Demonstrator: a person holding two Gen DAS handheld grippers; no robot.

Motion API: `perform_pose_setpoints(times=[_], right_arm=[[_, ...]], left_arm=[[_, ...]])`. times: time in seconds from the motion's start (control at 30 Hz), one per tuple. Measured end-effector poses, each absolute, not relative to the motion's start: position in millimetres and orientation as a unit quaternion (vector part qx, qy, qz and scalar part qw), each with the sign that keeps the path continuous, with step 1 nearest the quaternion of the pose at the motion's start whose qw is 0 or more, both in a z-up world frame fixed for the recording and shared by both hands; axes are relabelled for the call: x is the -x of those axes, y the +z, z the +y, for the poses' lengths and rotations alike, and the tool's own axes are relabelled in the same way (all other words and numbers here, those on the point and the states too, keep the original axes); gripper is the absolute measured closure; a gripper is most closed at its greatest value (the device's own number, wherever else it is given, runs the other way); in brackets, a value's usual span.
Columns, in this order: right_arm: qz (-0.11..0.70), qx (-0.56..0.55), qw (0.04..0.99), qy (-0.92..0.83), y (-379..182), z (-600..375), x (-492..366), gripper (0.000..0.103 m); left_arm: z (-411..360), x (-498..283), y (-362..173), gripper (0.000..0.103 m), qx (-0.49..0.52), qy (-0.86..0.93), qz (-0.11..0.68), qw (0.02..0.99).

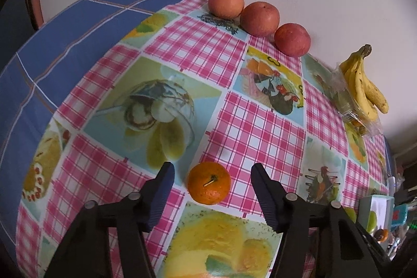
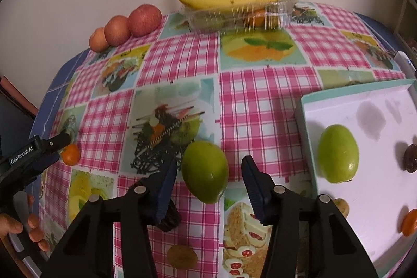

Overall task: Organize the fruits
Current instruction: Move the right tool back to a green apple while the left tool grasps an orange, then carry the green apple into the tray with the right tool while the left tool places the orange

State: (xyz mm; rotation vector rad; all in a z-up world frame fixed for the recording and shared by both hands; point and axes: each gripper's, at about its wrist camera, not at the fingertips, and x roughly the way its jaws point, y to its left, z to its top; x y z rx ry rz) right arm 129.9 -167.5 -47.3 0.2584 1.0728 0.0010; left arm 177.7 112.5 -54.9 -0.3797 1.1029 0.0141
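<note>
Lying on the checked cloth of the desk (image 1: 260, 121), a small orange (image 1: 209, 183) between the pads of the left tongs (image 1: 212, 175), gaps on both sides, nothing pinched; resting likewise between the spread right tongs (image 2: 208, 171), a green fruit (image 2: 205, 172), nearer the left pad, contact there unclear; sitting in the white tray (image 2: 307, 127) at right, a second green fruit (image 2: 338, 153).
</note>
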Motion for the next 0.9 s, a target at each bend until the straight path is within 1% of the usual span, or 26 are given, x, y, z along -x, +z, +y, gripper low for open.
perform_pose_setpoints(times=[0.03,0.07,0.13,0.33,0.67,0.9], right_arm=[[0.511,-0.122,0.851,0.001,-48,-167,-130,0.052],[0.512,-0.122,0.85,0.002,-49,-167,-130,0.053],[0.515,-0.122,0.849,0.002,-52,-166,-130,0.056],[0.514,-0.128,0.848,0.011,-52,-165,-130,0.062],[0.515,-0.134,0.847,0.009,-49,-166,-128,0.062],[0.497,-0.129,0.858,0.014,-29,-165,-121,0.062]], left_arm=[[113,-178,-56,0.045,0.182,0.006,0.522,0.833],[113,-178,-58,0.055,0.185,0.005,0.523,0.832],[115,-178,-60,0.064,0.189,0.009,0.529,0.828],[113,-175,-58,0.066,0.186,0.004,0.533,0.826],[106,-173,-41,0.066,0.184,-0.005,0.522,0.833],[99,-168,-16,0.066,0.177,-0.011,0.5,0.848]])
